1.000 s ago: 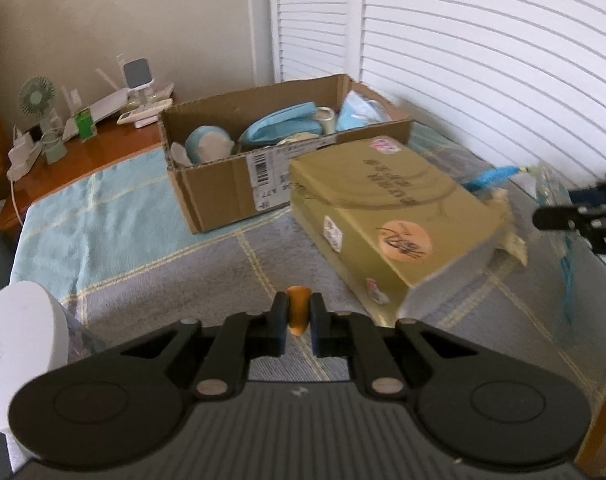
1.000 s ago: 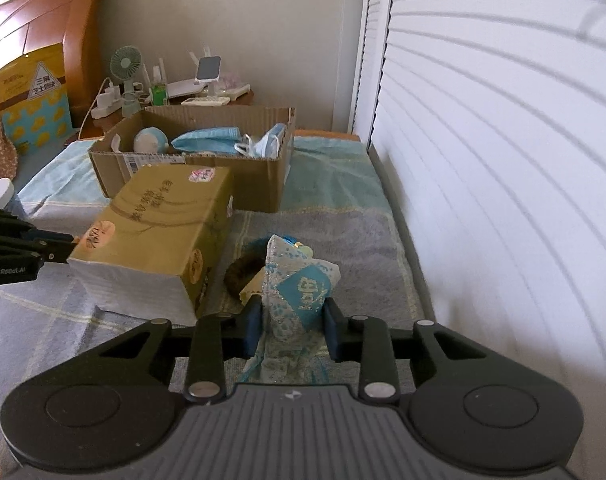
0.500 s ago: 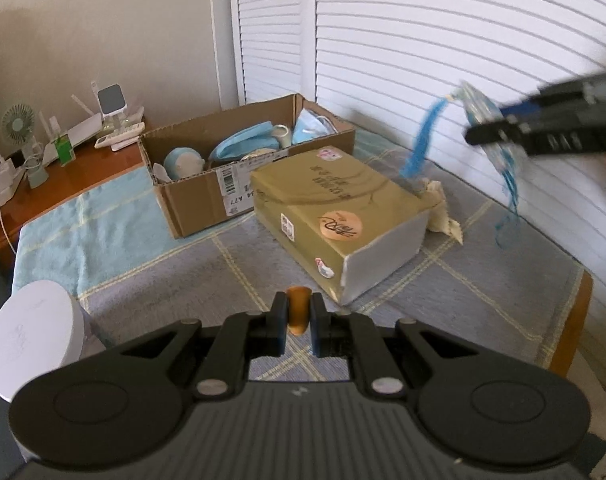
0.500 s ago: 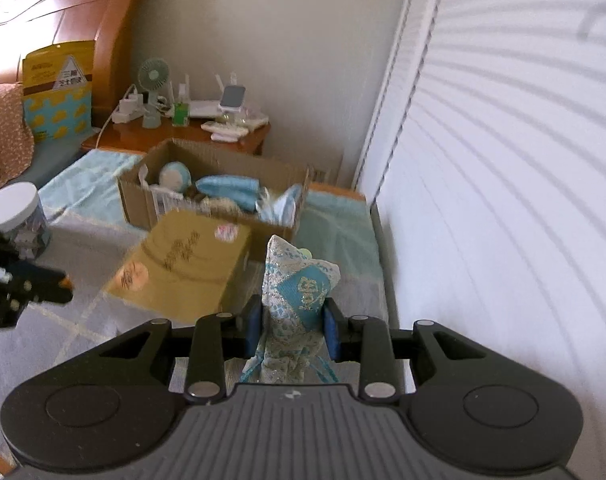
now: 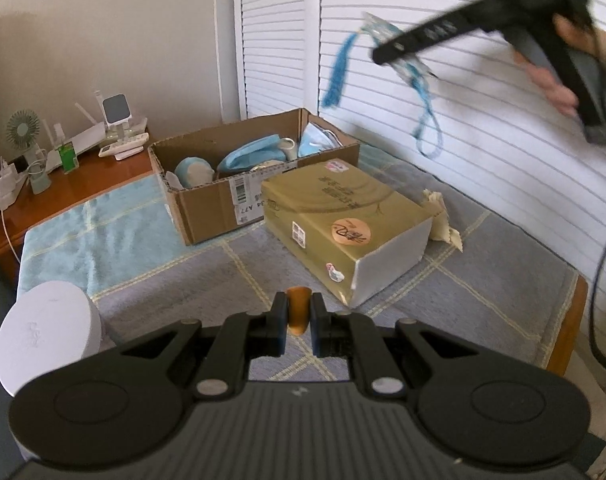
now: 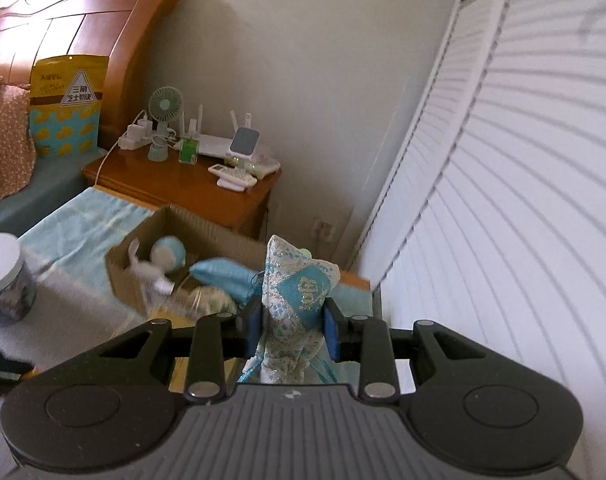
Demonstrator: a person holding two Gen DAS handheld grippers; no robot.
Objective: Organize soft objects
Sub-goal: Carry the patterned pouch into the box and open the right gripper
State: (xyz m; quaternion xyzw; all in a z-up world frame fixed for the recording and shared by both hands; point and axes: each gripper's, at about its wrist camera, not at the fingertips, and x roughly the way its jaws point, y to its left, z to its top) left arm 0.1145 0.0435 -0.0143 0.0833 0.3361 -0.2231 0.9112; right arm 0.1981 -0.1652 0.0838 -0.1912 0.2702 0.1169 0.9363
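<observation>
My right gripper [image 6: 291, 320] is shut on a blue and silver brocade pouch [image 6: 299, 288], held up in the air. In the left wrist view the right gripper [image 5: 383, 54] hangs high at the upper right in a person's hand, and the pouch [image 5: 377, 26] trails a blue tassel [image 5: 337, 80] and a cord loop [image 5: 427, 120]. Below and ahead stands an open cardboard box [image 6: 119, 268] holding blue soft items and a round plush. The same cardboard box [image 5: 207, 208] sits at the far end of the mat. My left gripper [image 5: 297, 316] is low over the mat, shut on a small orange piece [image 5: 297, 312].
A gold tissue box [image 5: 343, 216] lies in front of the cardboard box, with crumpled cream paper [image 5: 439, 216] behind it. A white-lidded jar [image 5: 43, 340] stands at the near left. A wooden bedside table [image 6: 183, 184] carries a fan and chargers. White louvred doors [image 5: 483, 160] run along the right.
The right gripper has lifted the pouch from the mat beside the gold box to well above the boxes, rolling as it rose. The left gripper drew back and up a little.
</observation>
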